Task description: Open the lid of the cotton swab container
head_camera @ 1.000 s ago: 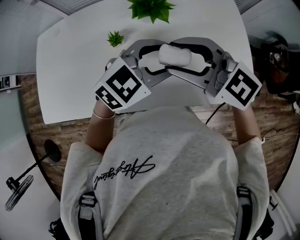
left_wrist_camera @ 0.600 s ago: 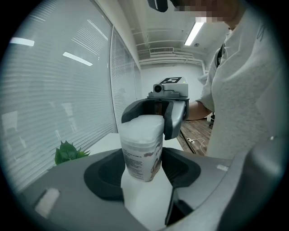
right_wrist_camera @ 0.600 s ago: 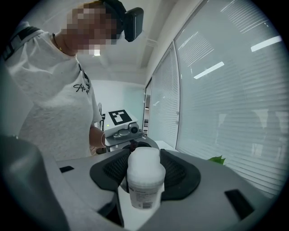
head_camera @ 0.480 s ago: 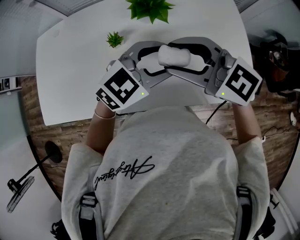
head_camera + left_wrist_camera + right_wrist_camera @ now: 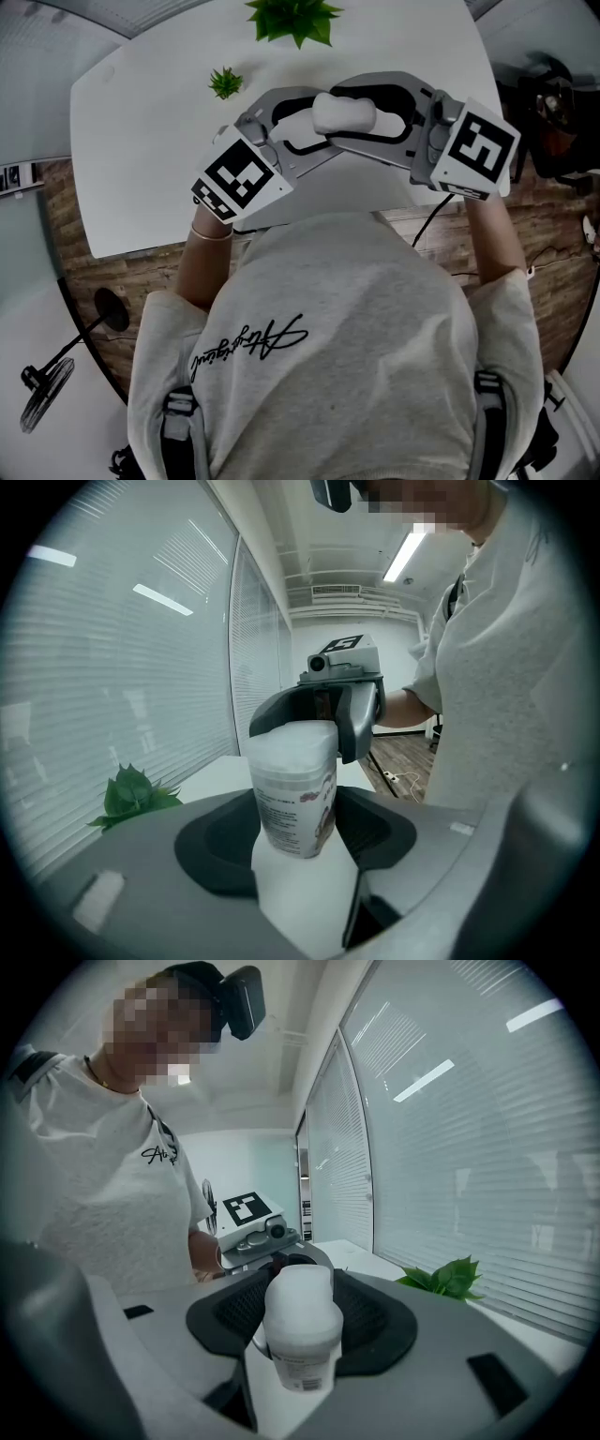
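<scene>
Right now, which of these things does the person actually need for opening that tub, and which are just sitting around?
Part of the job: cotton swab container, clamped at both ends; left hand-held gripper; right hand-held gripper.

Just lying about: large leafy plant; small plant; white table beneath; black stand on the floor.

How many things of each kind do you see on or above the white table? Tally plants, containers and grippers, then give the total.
plants: 2 (large plant, small plant)
cotton swab container: 1
grippers: 2 (left gripper, right gripper), both closed on the container
total: 5
</scene>
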A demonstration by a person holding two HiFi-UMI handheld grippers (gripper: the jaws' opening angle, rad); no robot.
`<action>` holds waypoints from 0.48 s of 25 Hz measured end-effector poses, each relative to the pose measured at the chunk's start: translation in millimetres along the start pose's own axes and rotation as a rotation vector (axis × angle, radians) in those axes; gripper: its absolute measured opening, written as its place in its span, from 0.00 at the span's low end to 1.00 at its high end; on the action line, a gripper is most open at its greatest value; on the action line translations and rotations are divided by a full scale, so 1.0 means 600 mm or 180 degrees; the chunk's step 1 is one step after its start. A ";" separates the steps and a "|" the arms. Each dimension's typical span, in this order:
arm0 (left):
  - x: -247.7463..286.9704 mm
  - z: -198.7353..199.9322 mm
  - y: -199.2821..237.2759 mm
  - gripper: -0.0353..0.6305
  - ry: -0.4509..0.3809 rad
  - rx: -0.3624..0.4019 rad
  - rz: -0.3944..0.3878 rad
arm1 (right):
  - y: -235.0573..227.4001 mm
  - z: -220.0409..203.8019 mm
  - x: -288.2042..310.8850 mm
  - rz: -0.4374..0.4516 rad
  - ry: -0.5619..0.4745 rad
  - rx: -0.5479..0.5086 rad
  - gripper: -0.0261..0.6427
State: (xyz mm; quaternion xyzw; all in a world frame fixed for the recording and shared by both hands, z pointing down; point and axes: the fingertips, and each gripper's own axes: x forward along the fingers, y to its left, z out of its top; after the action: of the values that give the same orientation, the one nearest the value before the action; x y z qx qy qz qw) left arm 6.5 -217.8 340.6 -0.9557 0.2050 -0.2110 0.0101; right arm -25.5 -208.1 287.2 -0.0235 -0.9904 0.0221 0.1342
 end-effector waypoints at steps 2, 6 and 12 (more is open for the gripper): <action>0.001 0.000 0.000 0.42 0.0002 0.0001 -0.0015 | -0.002 -0.001 -0.001 0.0021 -0.0011 0.0039 0.36; 0.001 0.003 0.000 0.42 -0.0012 0.0008 -0.0041 | -0.003 0.003 -0.003 0.0059 -0.0046 0.0067 0.36; 0.009 0.007 0.005 0.42 -0.0040 0.0016 -0.0042 | -0.012 0.004 -0.010 0.0108 -0.0008 0.0227 0.36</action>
State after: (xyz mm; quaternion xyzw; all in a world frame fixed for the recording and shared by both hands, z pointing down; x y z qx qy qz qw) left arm 11.4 -222.9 338.4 -0.9583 0.1982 -0.2055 0.0125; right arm -20.5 -215.6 283.7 -0.0354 -0.9886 0.0596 0.1333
